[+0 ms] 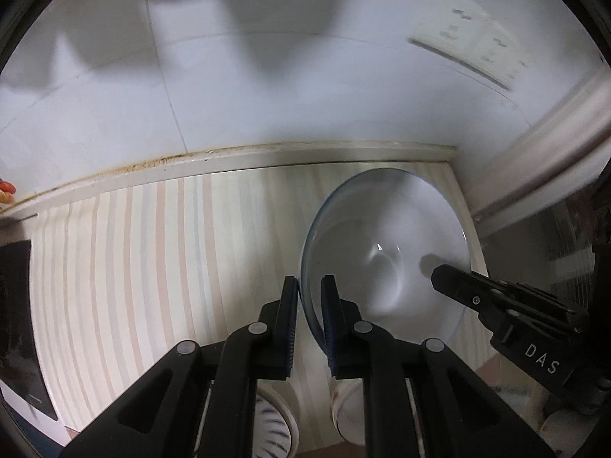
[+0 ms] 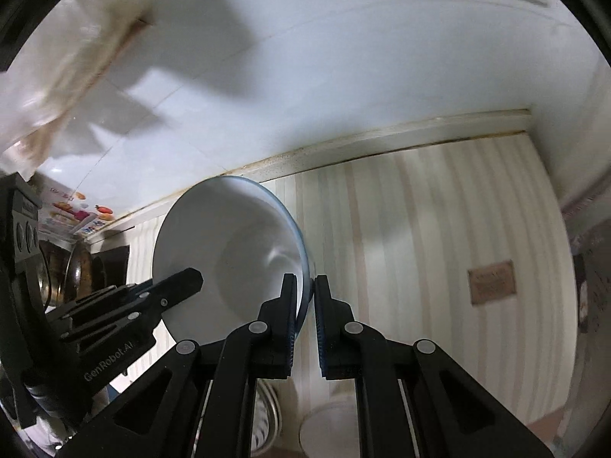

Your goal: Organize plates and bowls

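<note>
Both of my grippers pinch one clear glass bowl (image 1: 382,252) by opposite sides of its rim. In the left wrist view my left gripper (image 1: 309,290) has its fingers closed on the rim's left edge at lower centre, and my right gripper (image 1: 450,278) reaches in from the lower right. In the right wrist view the bowl (image 2: 229,252) sits left of centre, my right gripper (image 2: 304,286) is closed on its right edge, and my left gripper (image 2: 187,278) comes in from the lower left.

Only the left view shows a white cup (image 1: 349,408) at the bottom edge below the bowl, a blue-patterned bowl (image 1: 273,427) beside it, and a dark flat object (image 1: 19,324) at the left edge. Only the right view shows a brown square (image 2: 492,282) on the counter at right, a colourful sticker (image 2: 76,210) at mid left, and a white round container (image 2: 328,427) at the bottom.

Underneath lies a striped counter (image 1: 152,267), pale with pinkish bands, ending in a stained cream upstand (image 1: 267,154). Above it rises a white tiled wall (image 1: 267,95) with a wall socket (image 1: 469,44) at the upper right.
</note>
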